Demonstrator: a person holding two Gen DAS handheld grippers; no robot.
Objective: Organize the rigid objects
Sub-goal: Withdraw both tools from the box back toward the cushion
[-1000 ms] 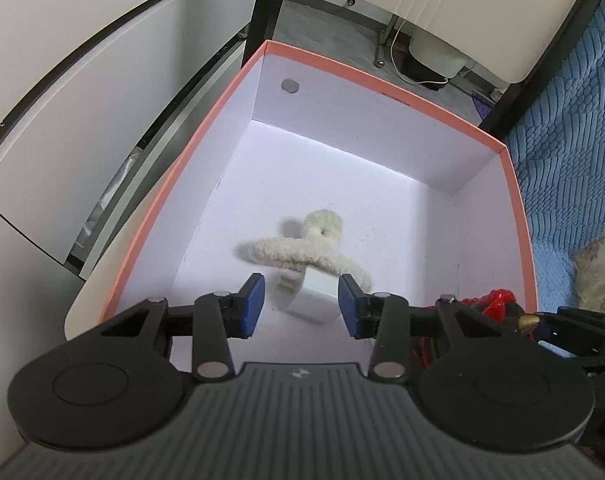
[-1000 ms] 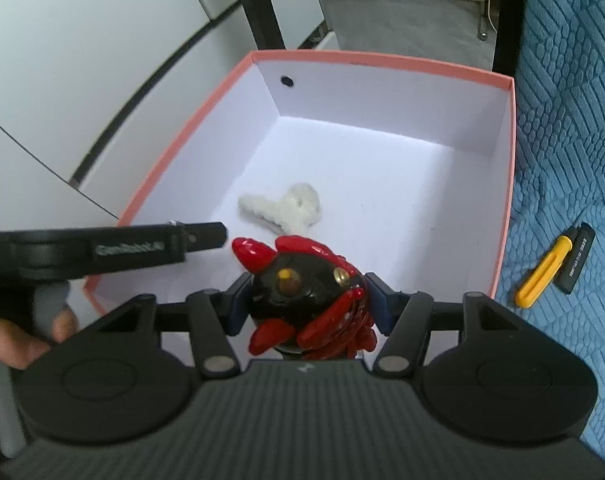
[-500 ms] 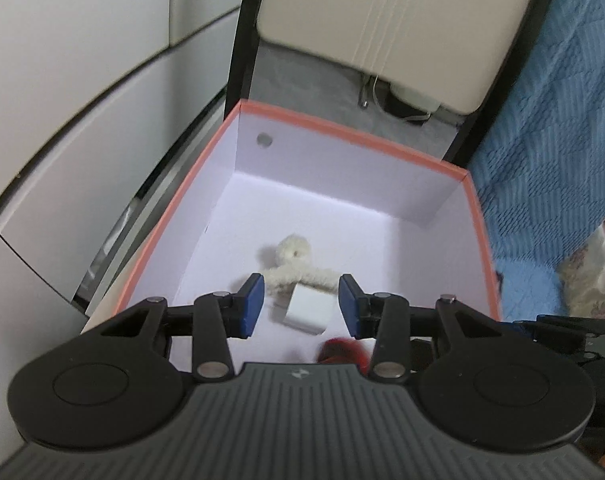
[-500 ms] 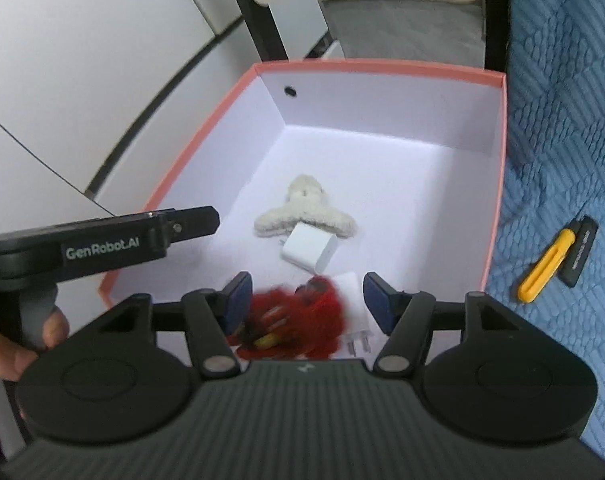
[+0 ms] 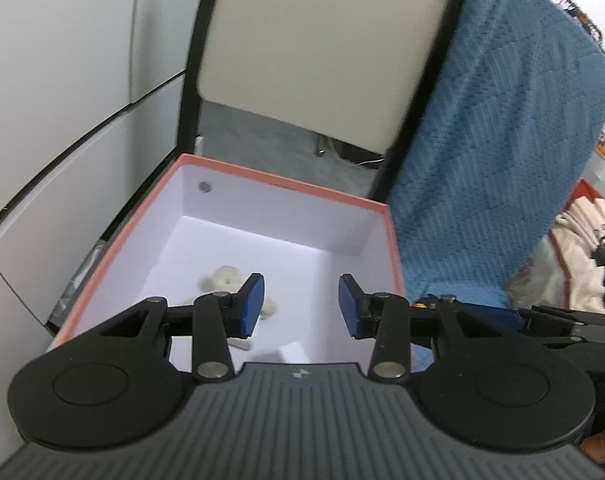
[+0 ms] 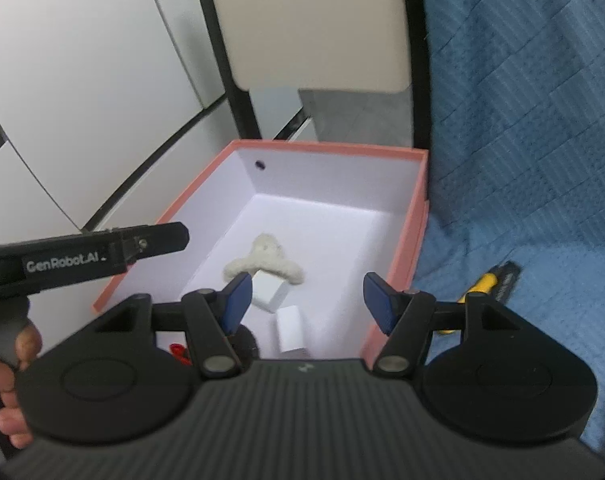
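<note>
Rigid objects sit inside the pink-rimmed box (image 6: 416, 216), on its white floor: a fuzzy cream hair claw (image 6: 264, 258), a white cube-shaped block (image 6: 268, 298) touching the claw's near side, a second white block (image 6: 290, 330) just nearer to me, and a red-and-black object (image 6: 178, 352) at the near left corner, mostly hidden behind my right hand-held gripper. My right hand-held gripper (image 6: 306, 302) hangs over the near end of the box with its blue pads (image 6: 238, 300) spread wide and nothing between them. My left hand-held gripper (image 5: 300, 306) is also above the box, pads apart, holding nothing; in the right wrist view its black body (image 6: 86, 258) reaches in from the left above the box rim. From the left wrist view the claw (image 5: 226, 280) is partly covered by the left pad. Outside the box, on the blue quilted cloth (image 6: 522, 160) to the right, lies a yellow-and-black tool (image 6: 488, 284), part hidden behind the right finger. View slightly blurred.
</note>
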